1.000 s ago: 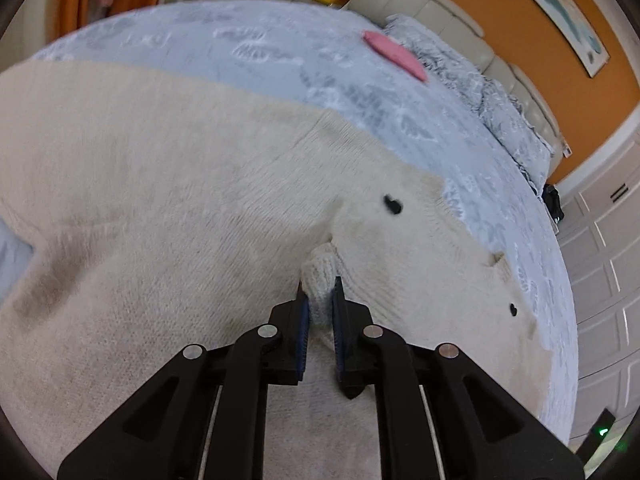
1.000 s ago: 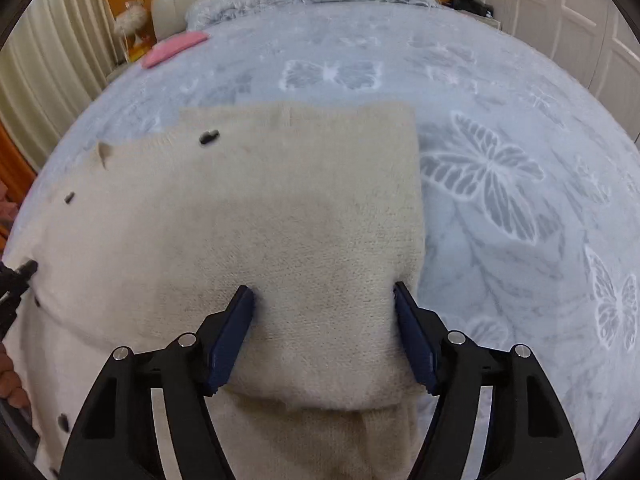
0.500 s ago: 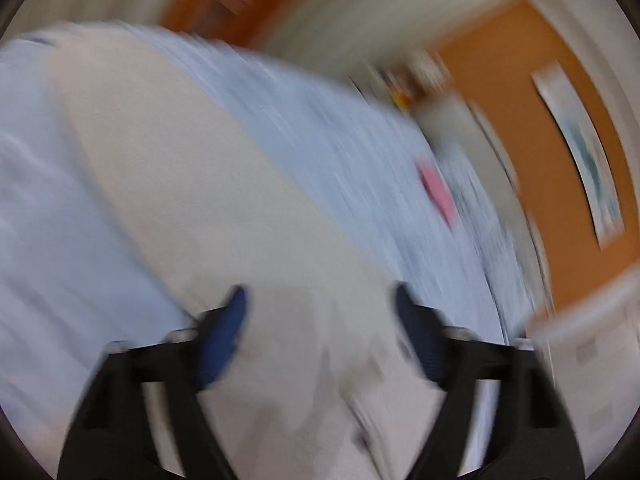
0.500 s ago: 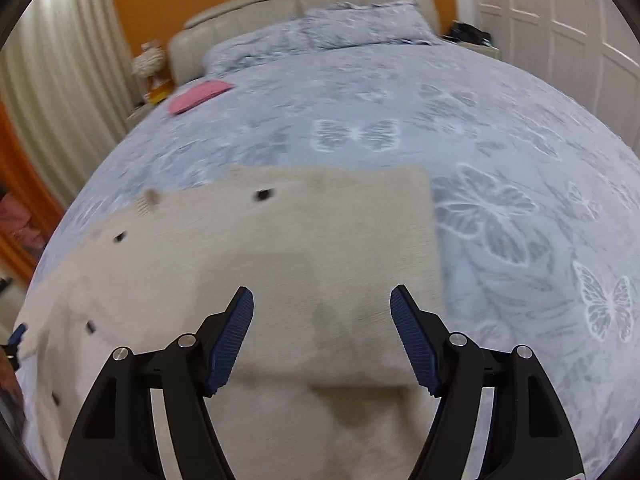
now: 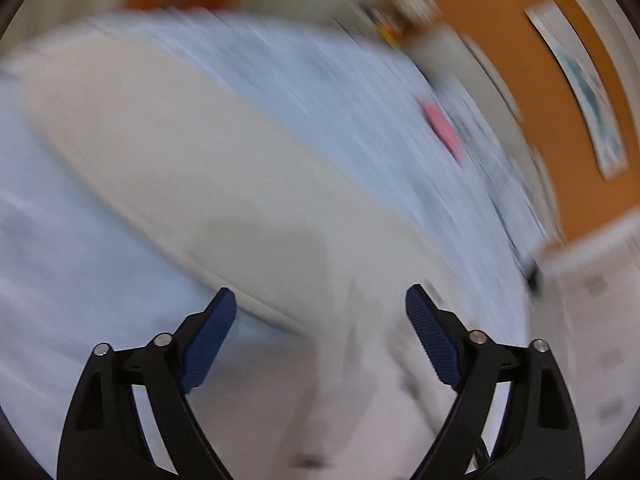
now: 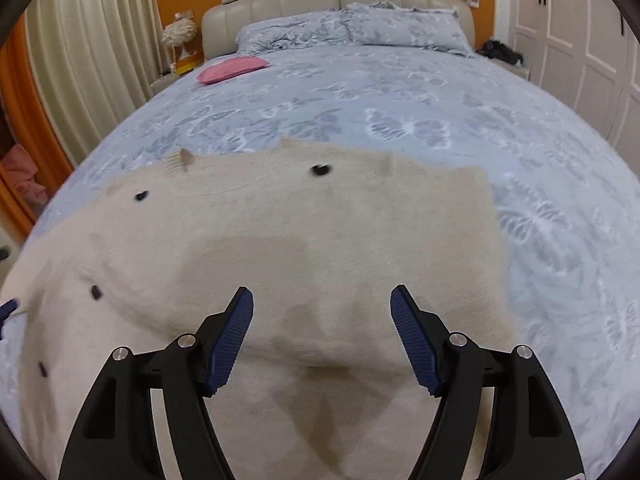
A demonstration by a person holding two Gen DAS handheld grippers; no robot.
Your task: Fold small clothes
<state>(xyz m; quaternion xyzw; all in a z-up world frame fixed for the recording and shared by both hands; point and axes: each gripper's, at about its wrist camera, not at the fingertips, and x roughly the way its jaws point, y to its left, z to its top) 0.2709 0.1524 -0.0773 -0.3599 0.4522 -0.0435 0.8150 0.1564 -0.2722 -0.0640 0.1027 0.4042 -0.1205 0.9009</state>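
Observation:
A cream knitted cardigan [image 6: 304, 248] with small black buttons lies spread on the bed, its right part folded over into a straight edge. My right gripper [image 6: 322, 320] hovers above the cardigan's near part, open, nothing between its blue pads. The left wrist view is blurred by motion: my left gripper [image 5: 320, 320] stands wide over the cardigan [image 5: 208, 168], its jaws still opening, with no cloth between them. A blue fingertip [image 6: 9, 306] of the left gripper shows at the far left edge of the right wrist view.
The bed has a grey-blue butterfly-print cover [image 6: 400, 96]. A pink folded item [image 6: 232, 70] lies near the grey pillows [image 6: 348, 32] and the padded headboard. Curtains hang on the left, white wardrobe doors [image 6: 580, 40] stand on the right.
My left gripper let go of the pinched cardigan fold, opened wide and swung away along the garment. My right gripper rose and drew back, so more of the bed shows.

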